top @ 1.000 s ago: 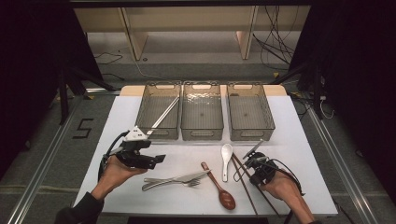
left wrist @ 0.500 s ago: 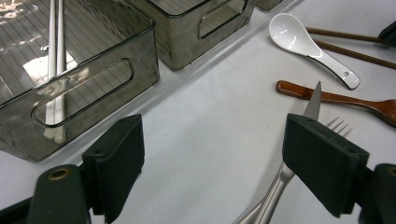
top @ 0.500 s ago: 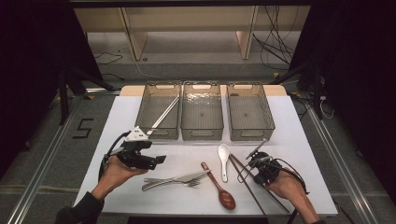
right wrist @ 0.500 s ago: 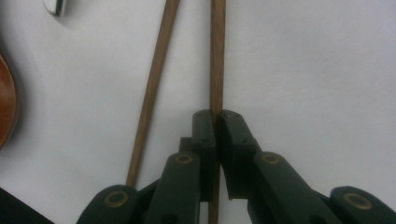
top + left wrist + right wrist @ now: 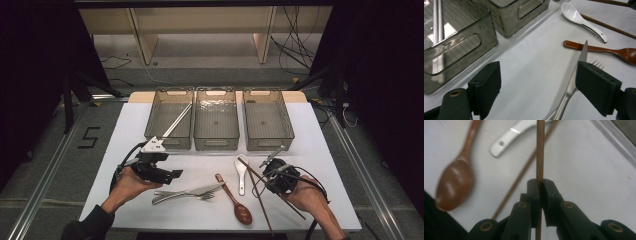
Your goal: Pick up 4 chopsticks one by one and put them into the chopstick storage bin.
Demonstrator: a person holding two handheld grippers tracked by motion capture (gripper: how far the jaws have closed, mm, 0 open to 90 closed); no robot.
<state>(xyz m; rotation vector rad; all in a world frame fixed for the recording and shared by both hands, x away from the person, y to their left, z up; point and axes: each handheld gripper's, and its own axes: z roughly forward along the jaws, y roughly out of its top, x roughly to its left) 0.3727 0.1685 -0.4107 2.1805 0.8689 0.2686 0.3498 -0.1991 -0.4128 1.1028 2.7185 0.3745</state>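
Your right gripper point(image 5: 263, 173) has its jaws clamped on one wooden chopstick point(image 5: 539, 150), pinched partway along its length, just right of the white spoon point(image 5: 241, 171). The second chopstick point(image 5: 519, 176) lies on the white table point(image 5: 320, 150) between that spoon and the held one. Your left gripper point(image 5: 172, 174) holds its jaws wide with nothing between them, left of the white spoon, over the knife point(image 5: 574, 77).

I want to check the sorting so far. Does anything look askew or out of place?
One metal utensil in the left bin leans slanted against the rim instead of lying flat. One chopstick is clamped in the right gripper; its mate lies separately on the table.
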